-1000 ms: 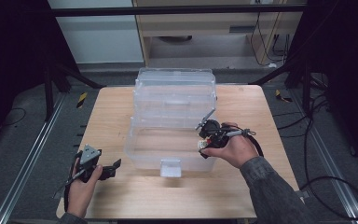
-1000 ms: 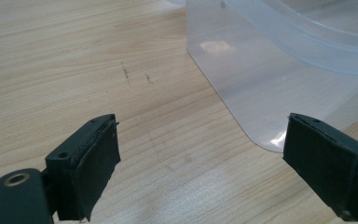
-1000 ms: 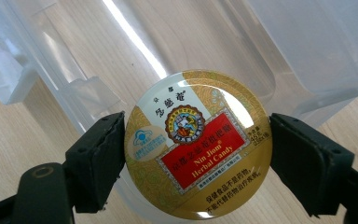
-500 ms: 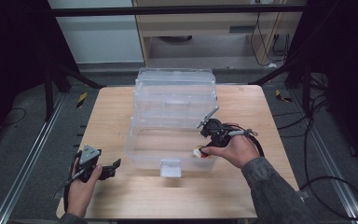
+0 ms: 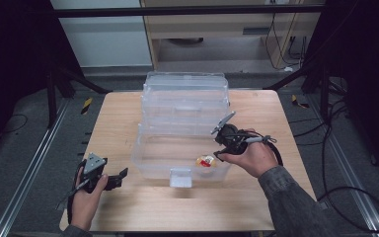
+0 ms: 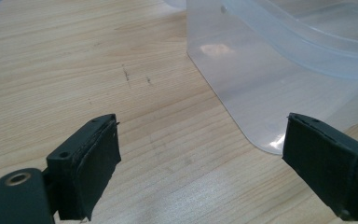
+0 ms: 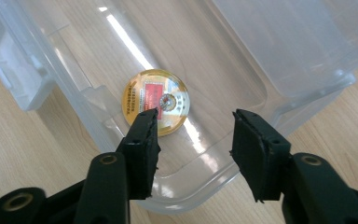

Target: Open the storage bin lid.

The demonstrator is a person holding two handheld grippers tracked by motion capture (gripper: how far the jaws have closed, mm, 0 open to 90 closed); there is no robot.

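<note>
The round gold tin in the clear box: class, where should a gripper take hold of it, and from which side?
Probably across its rim, coming straight down through the open top. The round gold tin lies flat, label up, on the floor of the clear box, whose walls block any sideways approach. The right gripper hangs above it, jaws just closing with nothing between them; the tin's rim is the only narrow edge they could span.

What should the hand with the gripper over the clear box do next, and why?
Probably lift the right gripper up and away from the clear box. The round gold tin lies flat on the box floor, and the gripper's jaws, which have just been closing, have nothing between them. So the tin looks dropped off already. The left gripper waits open over the table.
</note>
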